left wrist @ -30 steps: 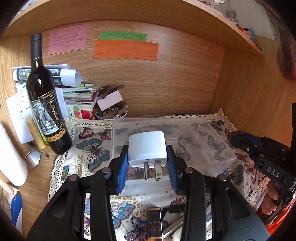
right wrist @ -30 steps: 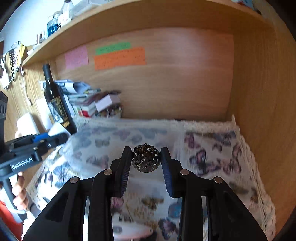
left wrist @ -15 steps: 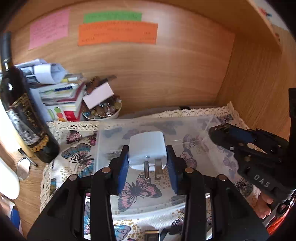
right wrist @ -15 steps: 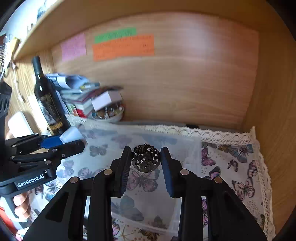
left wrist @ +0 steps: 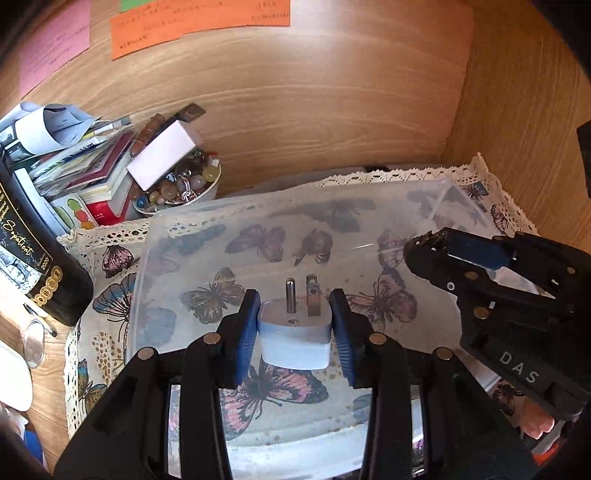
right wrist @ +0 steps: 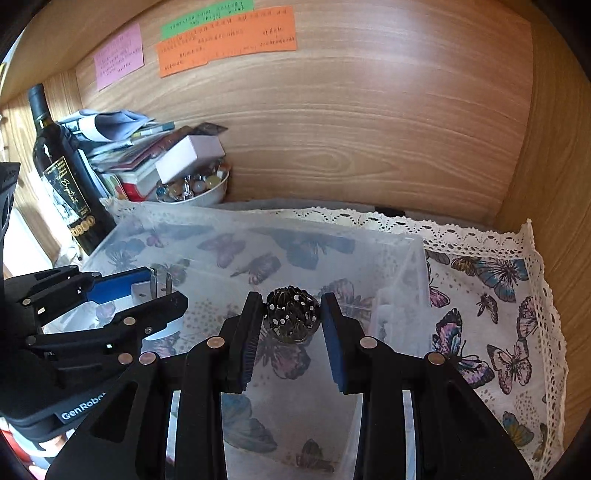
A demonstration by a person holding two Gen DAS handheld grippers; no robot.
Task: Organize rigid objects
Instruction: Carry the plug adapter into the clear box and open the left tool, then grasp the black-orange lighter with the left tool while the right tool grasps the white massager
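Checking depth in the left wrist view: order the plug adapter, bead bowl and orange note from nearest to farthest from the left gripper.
1. Plug adapter, held in the left gripper.
2. Bead bowl, back left.
3. Orange note, high on the back wall.

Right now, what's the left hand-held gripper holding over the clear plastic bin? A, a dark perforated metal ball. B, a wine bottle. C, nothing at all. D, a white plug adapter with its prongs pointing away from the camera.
D: the left hand-held gripper is clamped on the white plug adapter, prongs pointing forward, above the clear plastic bin; the ball sits in the right hand-held gripper.
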